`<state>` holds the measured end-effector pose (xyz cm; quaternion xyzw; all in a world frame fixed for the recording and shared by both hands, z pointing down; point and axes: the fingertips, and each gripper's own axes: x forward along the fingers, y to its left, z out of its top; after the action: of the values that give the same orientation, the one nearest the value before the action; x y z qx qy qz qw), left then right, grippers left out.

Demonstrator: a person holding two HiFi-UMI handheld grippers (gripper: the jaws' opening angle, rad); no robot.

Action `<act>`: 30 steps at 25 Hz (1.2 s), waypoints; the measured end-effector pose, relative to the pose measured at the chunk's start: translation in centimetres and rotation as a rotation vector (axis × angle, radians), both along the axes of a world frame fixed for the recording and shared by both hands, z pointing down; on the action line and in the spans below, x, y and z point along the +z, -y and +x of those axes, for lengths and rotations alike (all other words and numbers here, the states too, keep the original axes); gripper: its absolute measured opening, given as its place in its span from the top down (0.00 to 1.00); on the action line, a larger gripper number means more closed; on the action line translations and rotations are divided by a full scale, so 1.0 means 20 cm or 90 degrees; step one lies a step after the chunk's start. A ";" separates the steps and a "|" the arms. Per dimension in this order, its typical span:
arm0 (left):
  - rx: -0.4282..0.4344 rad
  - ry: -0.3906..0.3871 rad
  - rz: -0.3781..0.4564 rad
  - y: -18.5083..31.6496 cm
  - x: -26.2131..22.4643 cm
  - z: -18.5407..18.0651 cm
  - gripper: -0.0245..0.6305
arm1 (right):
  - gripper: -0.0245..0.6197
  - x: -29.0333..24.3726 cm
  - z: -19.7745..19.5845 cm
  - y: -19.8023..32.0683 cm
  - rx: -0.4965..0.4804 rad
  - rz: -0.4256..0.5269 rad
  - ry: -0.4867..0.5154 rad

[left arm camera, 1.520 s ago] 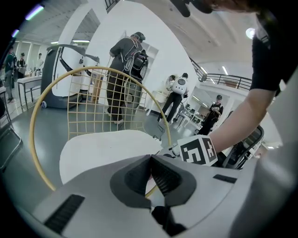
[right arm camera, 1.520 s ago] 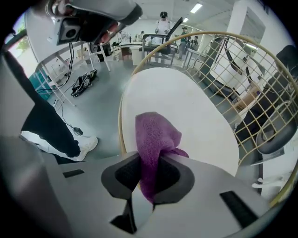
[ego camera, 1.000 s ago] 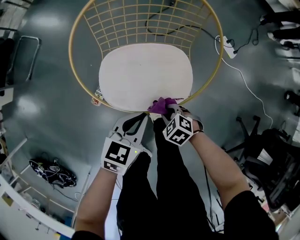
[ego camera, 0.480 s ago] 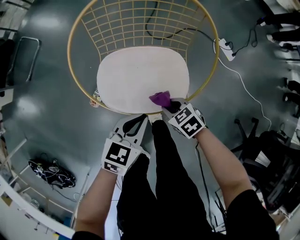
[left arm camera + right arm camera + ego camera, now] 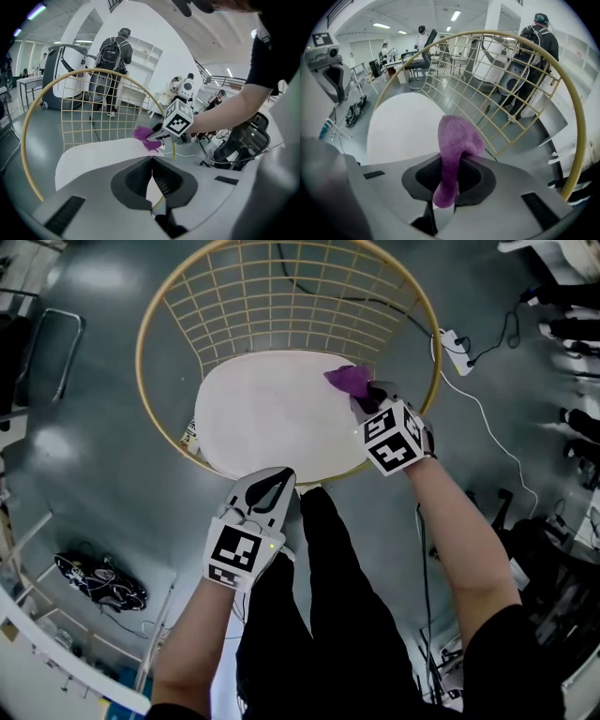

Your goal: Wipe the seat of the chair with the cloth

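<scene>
The chair has a white oval seat (image 5: 277, 409) inside a gold wire basket frame (image 5: 281, 287). My right gripper (image 5: 367, 397) is shut on a purple cloth (image 5: 349, 380), which hangs over the seat's far right part near the wire back. In the right gripper view the cloth (image 5: 454, 145) rises from between the jaws, with the seat (image 5: 403, 126) to its left. My left gripper (image 5: 269, 486) sits shut and empty at the seat's near edge. From the left gripper view I see the cloth (image 5: 146, 138) and the seat (image 5: 103, 152) beyond the closed jaws.
A white power strip (image 5: 457, 341) with cables lies on the grey floor right of the chair. Black office chair parts (image 5: 544, 549) stand at the right. A person with a backpack (image 5: 108, 61) stands behind the chair. A black bundle (image 5: 98, 582) lies at the lower left.
My right gripper has carried the purple cloth from the seat's near edge across to its far right part. The left gripper has stayed in place.
</scene>
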<state>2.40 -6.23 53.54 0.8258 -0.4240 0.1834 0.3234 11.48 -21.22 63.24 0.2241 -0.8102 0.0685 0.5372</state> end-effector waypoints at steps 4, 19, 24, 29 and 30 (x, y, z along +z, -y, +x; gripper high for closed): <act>-0.018 -0.002 -0.010 0.10 0.02 -0.03 0.95 | 0.85 0.07 -0.02 0.18 -0.039 0.029 -0.054; -0.026 -0.015 -0.016 0.24 0.03 -0.01 0.95 | 0.86 0.15 0.09 0.26 -0.091 0.078 -0.178; -0.018 -0.019 -0.018 0.23 0.06 -0.06 0.95 | 0.86 0.20 0.13 0.22 -0.018 0.044 -0.177; -0.007 -0.019 -0.013 0.15 0.03 -0.12 0.95 | 0.86 0.19 0.13 0.09 0.028 0.022 -0.168; -0.004 -0.019 -0.012 0.13 0.03 -0.12 0.95 | 0.86 0.18 0.14 0.06 0.032 0.020 -0.167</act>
<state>0.00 -8.77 54.10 0.8239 -0.4204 0.1740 0.3380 14.27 -22.34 66.89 0.2599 -0.7281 0.0394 0.6331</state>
